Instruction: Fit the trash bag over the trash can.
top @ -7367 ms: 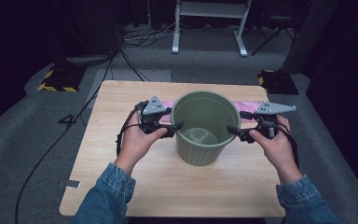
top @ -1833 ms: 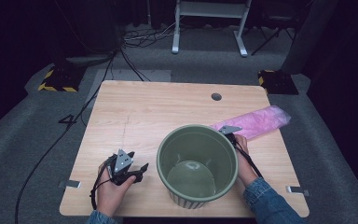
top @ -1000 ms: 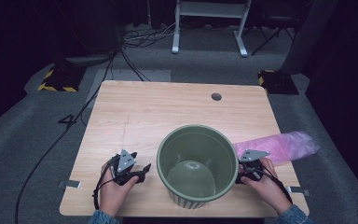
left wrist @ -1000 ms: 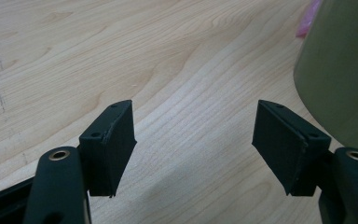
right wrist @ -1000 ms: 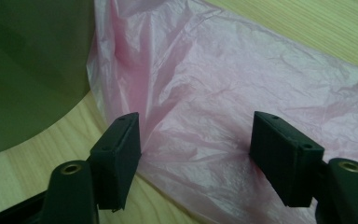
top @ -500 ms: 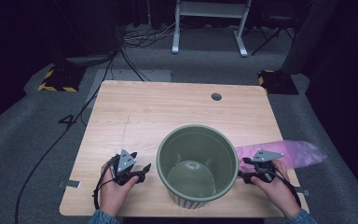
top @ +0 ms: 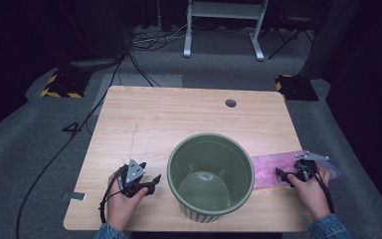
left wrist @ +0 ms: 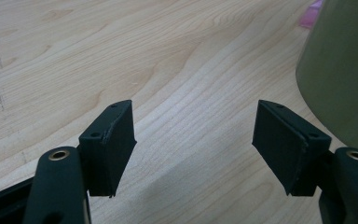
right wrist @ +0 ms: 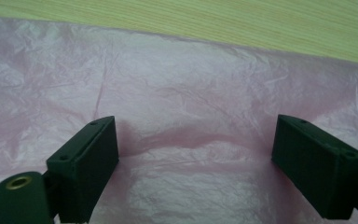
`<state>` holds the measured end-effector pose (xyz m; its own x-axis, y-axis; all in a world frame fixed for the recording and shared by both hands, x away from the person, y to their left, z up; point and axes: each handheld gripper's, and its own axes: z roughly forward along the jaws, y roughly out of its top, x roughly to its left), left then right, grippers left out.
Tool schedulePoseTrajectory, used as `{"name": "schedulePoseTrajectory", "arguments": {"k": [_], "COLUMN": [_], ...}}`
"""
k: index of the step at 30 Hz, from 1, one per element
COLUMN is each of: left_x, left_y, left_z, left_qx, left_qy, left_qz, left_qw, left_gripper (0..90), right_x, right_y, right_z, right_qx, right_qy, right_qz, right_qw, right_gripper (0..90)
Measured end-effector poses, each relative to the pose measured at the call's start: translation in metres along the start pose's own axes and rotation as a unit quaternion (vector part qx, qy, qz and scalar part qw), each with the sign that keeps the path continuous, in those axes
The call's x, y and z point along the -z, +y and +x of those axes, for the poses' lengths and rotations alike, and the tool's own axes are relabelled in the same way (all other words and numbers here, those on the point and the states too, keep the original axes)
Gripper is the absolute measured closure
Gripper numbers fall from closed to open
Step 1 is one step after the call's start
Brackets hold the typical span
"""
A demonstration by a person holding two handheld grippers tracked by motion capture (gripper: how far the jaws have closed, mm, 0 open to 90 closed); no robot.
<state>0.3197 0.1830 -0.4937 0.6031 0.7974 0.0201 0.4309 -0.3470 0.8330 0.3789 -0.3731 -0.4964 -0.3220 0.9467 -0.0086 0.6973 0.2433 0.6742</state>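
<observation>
A person sits at the near edge of a light wooden table (top: 179, 114) holding a two-jaw claw in each hand. A round green bin (top: 210, 174) stands upright near the middle of the near edge, empty inside.

A thin pink plastic bag (top: 271, 169) lies flat and crinkled on the table to the right of the bin, by the table's right edge close to the near right corner. Its long axis runs left to right, one end reaching the bin's side, the other spilling just past the table's right edge.

The right claw (top: 284, 174) sits over the bag's right portion, pointing left toward the bin. In the right gripper view its jaws stand spread wide, released, with the pink film (right wrist: 186, 126) lying directly under and between them, a raised wrinkle running across the gap. Nothing is pinched yet.

The left claw (top: 154, 180) rests near the near left part of the table, just beside the bin's left wall. In the left gripper view its jaws are also spread and empty, bare wood between them and the bin's wall (left wrist: 345, 70) close at one side.

The bag lies right beneath the right claw, so that hand is the nearer one; a likely next move is closing straight down on the wrinkle.
</observation>
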Motion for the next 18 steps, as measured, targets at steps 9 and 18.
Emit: {"name": "schedulePoseTrajectory", "arguments": {"k": [9,18], "left_x": [-0.001,0.000], "left_y": [0.000,0.000], "left_z": [-0.001,0.000], "left_qx": [-0.001,-0.001], "left_qy": [-0.002,-0.001], "left_qz": [0.004,0.001], "left_qw": [1.0000,1.0000], "left_gripper": [29.5,29.5], "right_x": [-0.002,-0.006], "right_y": [0.006,0.010], "right_z": [0.014,0.016], "right_qx": [0.019,0.016], "right_qy": [0.023,0.072], "right_qz": [-0.021,-0.031], "right_qw": [0.9993,0.9968], "right_gripper": [52.4,88.3]}}
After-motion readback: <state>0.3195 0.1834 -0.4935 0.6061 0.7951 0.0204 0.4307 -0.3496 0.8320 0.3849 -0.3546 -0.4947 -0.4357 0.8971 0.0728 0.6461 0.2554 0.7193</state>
